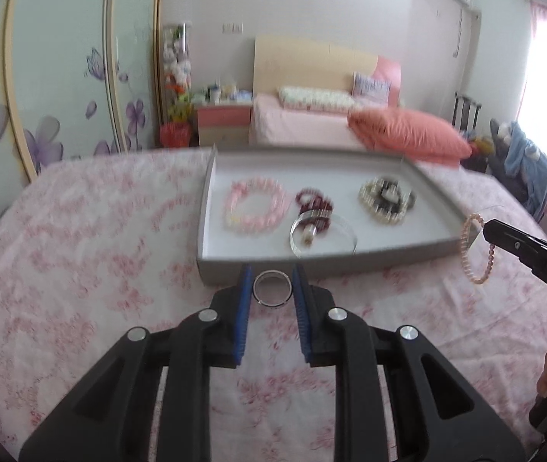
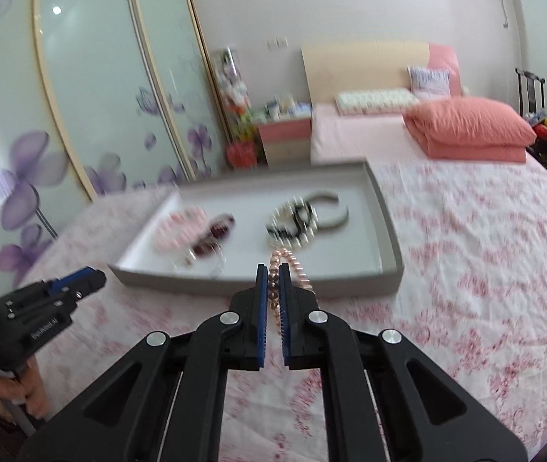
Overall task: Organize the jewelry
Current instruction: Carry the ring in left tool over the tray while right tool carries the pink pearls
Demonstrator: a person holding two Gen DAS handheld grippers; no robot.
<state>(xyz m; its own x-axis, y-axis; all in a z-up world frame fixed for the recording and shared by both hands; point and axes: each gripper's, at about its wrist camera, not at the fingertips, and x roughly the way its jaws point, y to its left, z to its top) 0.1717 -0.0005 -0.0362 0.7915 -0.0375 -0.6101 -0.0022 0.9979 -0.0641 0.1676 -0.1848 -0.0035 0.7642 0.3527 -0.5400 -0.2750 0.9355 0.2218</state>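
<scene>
Your left gripper [image 1: 272, 284] clamps a silver ring [image 1: 272, 288] above the bed [image 1: 81, 250], just short of the grey tray's [image 1: 312, 265] near wall. Tray holds pink, dark red and pearl bracelets. Your right gripper [image 2: 272, 292] clamps a pink bead bracelet [image 2: 287, 265] over the tray's near edge

A grey cardboard tray [image 1: 400, 256] with a white floor is sitting on a white bedsheet [image 1: 92, 254] showing pink floral print.
</scene>
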